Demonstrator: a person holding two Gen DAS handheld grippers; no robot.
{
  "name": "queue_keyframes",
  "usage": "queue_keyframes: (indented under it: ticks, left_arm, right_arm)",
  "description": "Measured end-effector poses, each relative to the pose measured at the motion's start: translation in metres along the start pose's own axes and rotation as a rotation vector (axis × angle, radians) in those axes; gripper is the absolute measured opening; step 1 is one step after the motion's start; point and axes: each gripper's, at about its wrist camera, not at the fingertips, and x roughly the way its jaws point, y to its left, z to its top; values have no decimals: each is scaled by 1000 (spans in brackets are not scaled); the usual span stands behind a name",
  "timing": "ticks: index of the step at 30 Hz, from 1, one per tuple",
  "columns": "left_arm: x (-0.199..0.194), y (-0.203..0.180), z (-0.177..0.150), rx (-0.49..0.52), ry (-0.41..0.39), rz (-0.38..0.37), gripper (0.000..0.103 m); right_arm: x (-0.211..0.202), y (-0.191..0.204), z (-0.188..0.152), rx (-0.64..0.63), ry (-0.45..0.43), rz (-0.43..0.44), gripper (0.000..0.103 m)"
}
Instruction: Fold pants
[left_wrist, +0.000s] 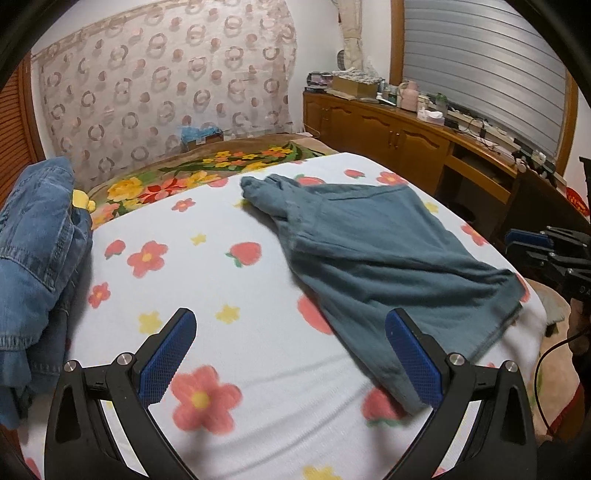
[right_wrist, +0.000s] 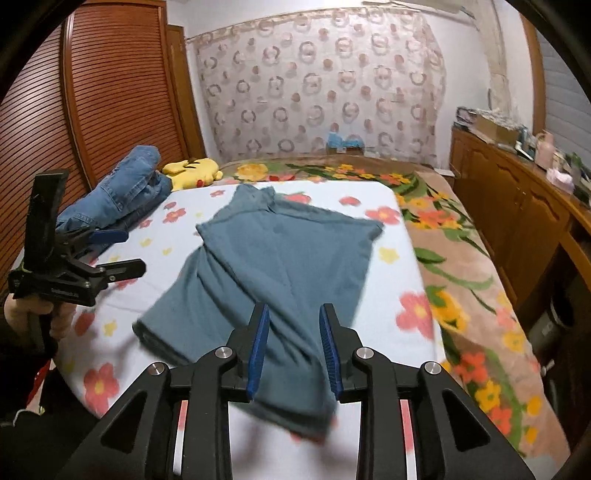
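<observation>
Clearly the teal pants (right_wrist: 273, 258) lie spread on the flowered bed sheet (left_wrist: 207, 258), folded lengthwise with the legs overlapped and reaching toward the near edge. The cloth looks light, soft and limp, so it should drape and crease; the hem corners seem the best places to take hold. The left claw (left_wrist: 291, 354) is spread wide over bare sheet. The right claw (right_wrist: 293, 343) stands partly parted above the near leg, pinching nothing. Motion blur smears the near hem.
</observation>
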Motion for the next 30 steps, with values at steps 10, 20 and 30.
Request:
queue_keyframes:
  ticks: [10, 20, 30]
  left_arm:
    - [12, 30, 13, -20, -7, 13, 103]
    - [21, 49, 11, -45, -8, 3, 103]
    - [31, 61, 2, -83, 10, -20, 103]
  right_arm:
    - [57, 28, 35, -100, 35, 82, 29]
    - [108, 44, 64, -151, 93, 111, 29]
    - [150, 62, 74, -185, 165, 105, 37]
